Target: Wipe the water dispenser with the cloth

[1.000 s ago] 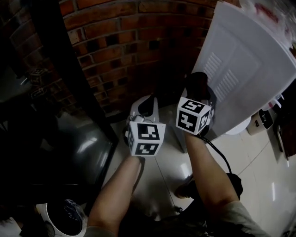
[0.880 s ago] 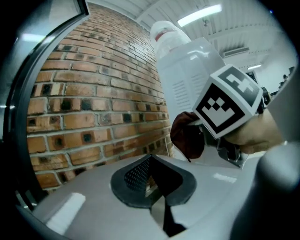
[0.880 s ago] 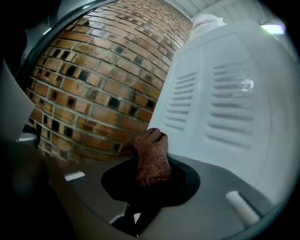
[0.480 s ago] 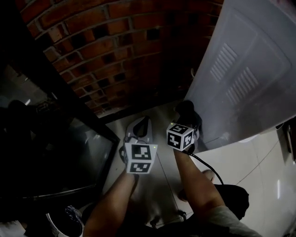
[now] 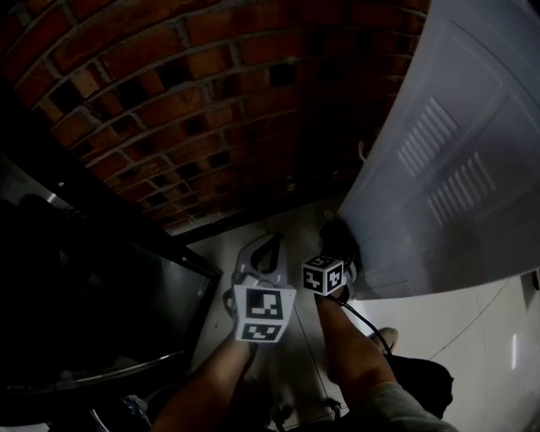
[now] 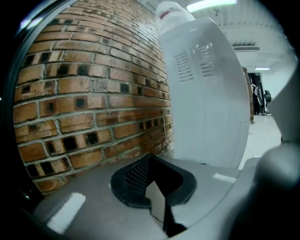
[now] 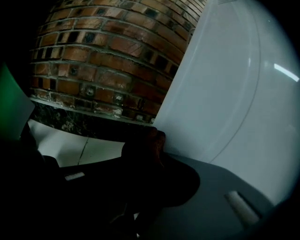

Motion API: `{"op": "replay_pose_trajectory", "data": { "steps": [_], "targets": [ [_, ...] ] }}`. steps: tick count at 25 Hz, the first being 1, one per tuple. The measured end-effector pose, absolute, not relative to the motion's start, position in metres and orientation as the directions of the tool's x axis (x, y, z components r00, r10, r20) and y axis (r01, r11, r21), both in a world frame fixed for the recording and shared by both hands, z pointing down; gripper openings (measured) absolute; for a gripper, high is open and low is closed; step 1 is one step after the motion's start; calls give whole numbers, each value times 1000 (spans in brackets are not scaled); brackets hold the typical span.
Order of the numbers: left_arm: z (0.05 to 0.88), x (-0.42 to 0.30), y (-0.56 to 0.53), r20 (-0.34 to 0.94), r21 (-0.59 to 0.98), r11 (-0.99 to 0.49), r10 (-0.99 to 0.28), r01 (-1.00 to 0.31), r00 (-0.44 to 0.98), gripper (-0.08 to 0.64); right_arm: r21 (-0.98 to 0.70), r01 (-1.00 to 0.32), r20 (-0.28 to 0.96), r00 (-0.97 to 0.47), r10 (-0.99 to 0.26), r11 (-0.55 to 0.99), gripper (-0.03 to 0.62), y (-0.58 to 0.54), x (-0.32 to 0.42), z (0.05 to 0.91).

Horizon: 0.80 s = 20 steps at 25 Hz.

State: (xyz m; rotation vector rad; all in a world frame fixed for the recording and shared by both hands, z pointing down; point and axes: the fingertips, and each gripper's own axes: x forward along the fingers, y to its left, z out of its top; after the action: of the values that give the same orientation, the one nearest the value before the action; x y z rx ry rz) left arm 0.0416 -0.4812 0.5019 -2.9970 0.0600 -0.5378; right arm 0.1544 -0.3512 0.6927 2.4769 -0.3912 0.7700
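Observation:
The white water dispenser (image 5: 456,169) fills the right of the head view, its vented side panel facing me. My right gripper (image 5: 342,243) is shut on a dark cloth (image 5: 340,228), which is pressed against the panel's lower edge close to the floor. In the right gripper view the brownish cloth (image 7: 147,150) bunches between the jaws of the right gripper (image 7: 145,171), against the dispenser (image 7: 234,93). My left gripper (image 5: 263,246) hangs just left of it, shut and holding nothing. The left gripper (image 6: 150,161) points at the dispenser (image 6: 211,93) and the wall.
A curved red brick wall (image 5: 194,110) stands behind and left of the dispenser. A dark glossy cabinet (image 5: 101,295) is at the left. Pale floor tiles (image 5: 472,337) lie below. A water bottle (image 6: 171,11) sits on top of the dispenser. A black cable (image 5: 371,325) trails from my right gripper.
Both grippers have sunk toward the floor. The right one has carried the cloth down the dispenser's side panel from beside the vents to its lower edge; the left dropped less.

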Motion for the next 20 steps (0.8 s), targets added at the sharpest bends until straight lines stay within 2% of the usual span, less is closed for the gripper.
{"op": "replay_pose_trajectory", "data": {
  "steps": [4, 8, 14, 20],
  "targets": [
    [490, 47, -484, 333, -111, -994, -59, -23, 941, 0, 340, -430, 581, 795, -173, -836, 98, -354, 154, 677],
    [468, 50, -483, 300, -113, -993, -59, -26, 952, 0, 247, -429, 503, 823, -263, -869, 100, -352, 140, 621],
    [412, 54, -469, 185, -72, -996, -58, -45, 981, 0, 171, -575, 237, 812, -533, -800, 100, -362, 119, 480],
    [334, 36, -466, 63, -58, -993, -103, -99, 993, 0, 305, -566, 1, 805, -593, -766, 98, -359, 91, 318]
  ]
}}
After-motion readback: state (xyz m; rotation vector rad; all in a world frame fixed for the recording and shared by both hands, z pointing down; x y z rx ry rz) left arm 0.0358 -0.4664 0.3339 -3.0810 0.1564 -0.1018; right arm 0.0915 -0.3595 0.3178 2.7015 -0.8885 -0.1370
